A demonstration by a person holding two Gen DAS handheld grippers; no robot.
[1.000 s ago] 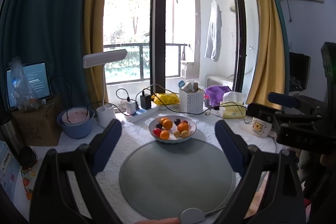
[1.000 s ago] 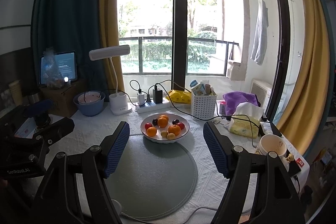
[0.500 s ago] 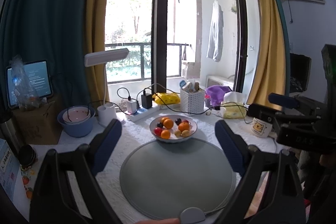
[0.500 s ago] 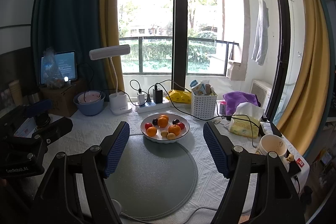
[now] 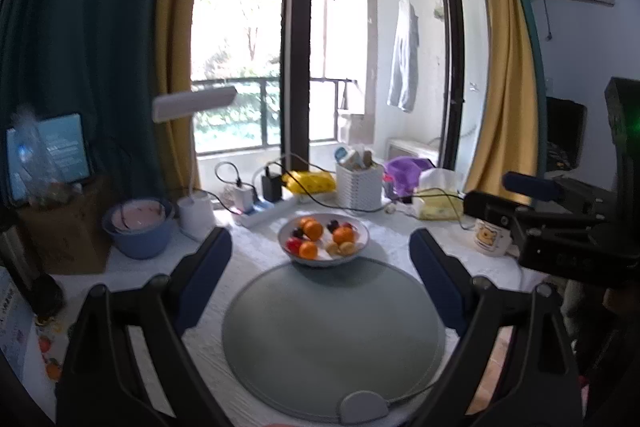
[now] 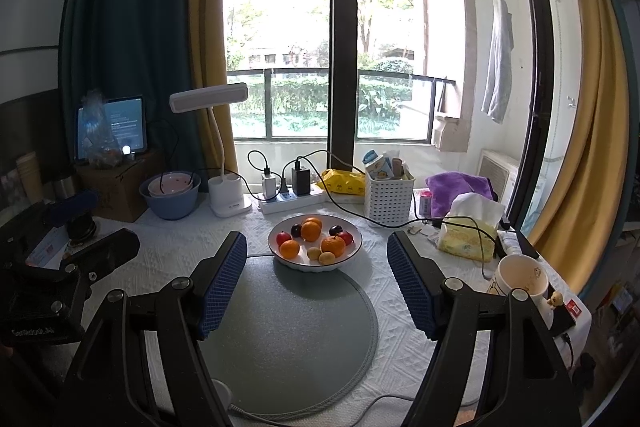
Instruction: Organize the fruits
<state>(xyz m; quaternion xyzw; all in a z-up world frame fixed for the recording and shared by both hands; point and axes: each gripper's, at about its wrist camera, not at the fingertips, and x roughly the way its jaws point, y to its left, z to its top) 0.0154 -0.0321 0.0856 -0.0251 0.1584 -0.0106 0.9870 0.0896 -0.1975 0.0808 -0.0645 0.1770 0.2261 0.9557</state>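
Note:
A white bowl (image 5: 362,249) (image 6: 353,259) holds oranges (image 6: 311,230), small red and dark fruits and yellow ones. It stands at the far edge of a round grey mat (image 5: 332,343) (image 6: 288,343). My left gripper (image 5: 320,247) is open and empty, held above the mat, short of the bowl. My right gripper (image 6: 317,259) is open and empty, also above the mat, with the bowl between its fingertips in view. The other gripper shows at the right of the left wrist view and the left of the right wrist view.
Behind the bowl are a power strip with chargers (image 6: 288,197), a white basket (image 6: 389,199), a desk lamp (image 6: 226,195) and a blue bowl (image 6: 170,201). A tissue pack (image 6: 466,235) and a mug (image 6: 520,277) stand right. A box with a tablet (image 6: 112,131) is left.
The left wrist view has shifted slightly and blurred; the left gripper moved a little. The right gripper has hardly moved. Both stay open.

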